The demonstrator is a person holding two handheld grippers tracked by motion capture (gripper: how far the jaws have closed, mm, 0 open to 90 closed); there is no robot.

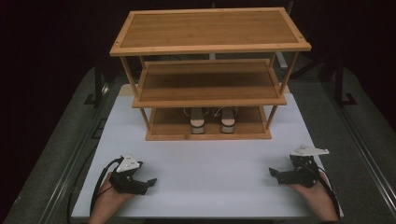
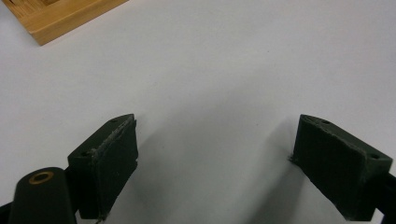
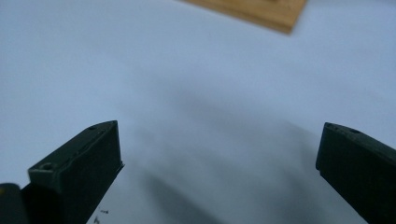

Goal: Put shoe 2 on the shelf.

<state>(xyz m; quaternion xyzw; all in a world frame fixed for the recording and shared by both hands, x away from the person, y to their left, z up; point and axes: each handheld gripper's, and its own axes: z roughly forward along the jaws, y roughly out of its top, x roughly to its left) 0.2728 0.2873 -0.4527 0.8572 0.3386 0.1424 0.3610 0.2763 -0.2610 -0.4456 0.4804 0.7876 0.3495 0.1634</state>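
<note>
The left claw point(image 1: 148, 183) is sitting low at the near left of the desk point(image 1: 205, 163), its two black jaws standing wide apart with nothing between them. In the left gripper view the pads point(image 2: 114, 158) are showing as flat, matte, slightly scuffed blocks over bare white surface. The right claw point(image 1: 274, 173) is lying at the near right, its jaws also spread fully and gripping nothing; in the right gripper view the claw point(image 3: 219, 163) is framing only blurred white desk and its own soft shadow.

Farther out, the pair of shoes point(image 1: 212, 122) is standing side by side on the lowest tier of the bamboo rack point(image 1: 210, 46), heels toward the person, well apart from both claws. They are looking pale with light soles and laces, though their detail is too small to read. The rack is made of warm, grained wood slats on thin upright posts, three flat rectangular shelves with raised rims.

The risks from here seem to lie in the cramped bottom tier: a claw reaching in could be knocking the middle shelf's edge or a slim post and shifting the light rack on the smooth desk. A soft shoe could also be buckling or slipping if pinched near its collar.
</note>
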